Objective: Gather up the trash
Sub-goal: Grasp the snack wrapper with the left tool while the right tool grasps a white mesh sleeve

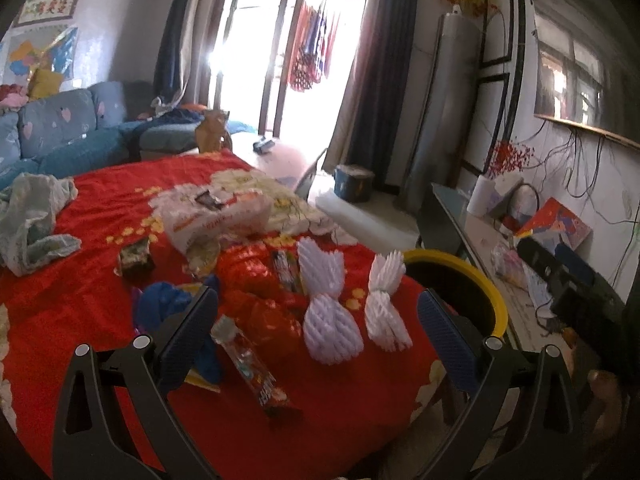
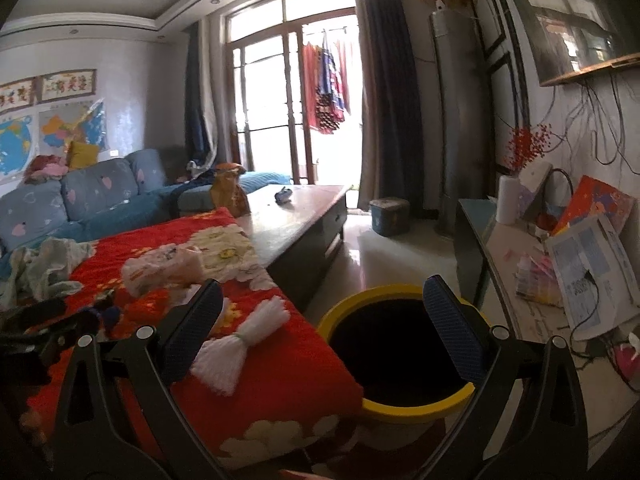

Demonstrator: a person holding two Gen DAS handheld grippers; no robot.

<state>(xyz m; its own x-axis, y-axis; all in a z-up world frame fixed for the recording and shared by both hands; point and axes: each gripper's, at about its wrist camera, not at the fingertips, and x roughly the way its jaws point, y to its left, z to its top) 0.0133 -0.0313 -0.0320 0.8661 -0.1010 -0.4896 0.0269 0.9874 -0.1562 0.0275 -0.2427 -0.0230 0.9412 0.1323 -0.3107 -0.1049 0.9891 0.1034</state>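
Note:
Trash lies scattered on a red flowered cloth: two white foam fruit nets, a red crumpled wrapper, a long snack wrapper, a blue crumpled piece and a white plastic bag. My left gripper hovers open over this pile, holding nothing. A yellow-rimmed bin with a dark inside stands beside the cloth's right edge. My right gripper is open above the bin's near left rim, empty. One foam net lies just left of it.
A crumpled pale cloth sits at the cloth's left. A wooden coffee table extends beyond, with a blue sofa to the left. A cluttered side shelf runs along the right wall.

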